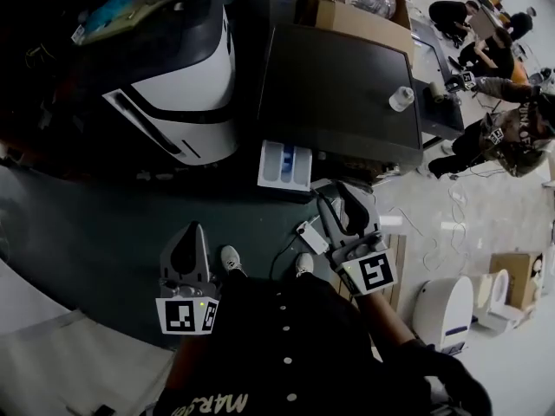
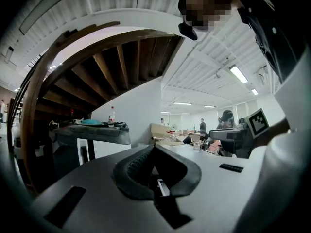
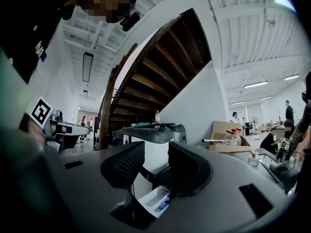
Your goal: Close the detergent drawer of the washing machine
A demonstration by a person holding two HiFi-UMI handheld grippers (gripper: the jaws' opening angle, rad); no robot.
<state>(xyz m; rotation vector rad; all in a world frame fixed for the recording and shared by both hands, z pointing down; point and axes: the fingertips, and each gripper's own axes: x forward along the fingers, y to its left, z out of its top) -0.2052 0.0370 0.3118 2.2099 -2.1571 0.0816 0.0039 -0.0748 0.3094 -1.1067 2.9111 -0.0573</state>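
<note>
The washing machine (image 1: 338, 85) has a dark flat top, and its white and blue detergent drawer (image 1: 284, 165) stands pulled out from the front. My right gripper (image 1: 336, 199) is level and just right of the drawer, a little short of it. It is open with nothing between its pads. In the right gripper view the drawer (image 3: 154, 199) shows low through the gap of that gripper (image 3: 155, 149). My left gripper (image 1: 189, 229) hangs farther back and to the left, away from the drawer. In its own view the left gripper (image 2: 154, 149) has its pads together and holds nothing.
A white and black appliance (image 1: 173, 85) stands left of the washing machine. A cardboard box (image 1: 360, 16) lies behind it and a small white container (image 1: 401, 99) sits on its top. A power strip with cable (image 1: 310, 232) lies on the floor. People (image 1: 503, 128) crouch at right.
</note>
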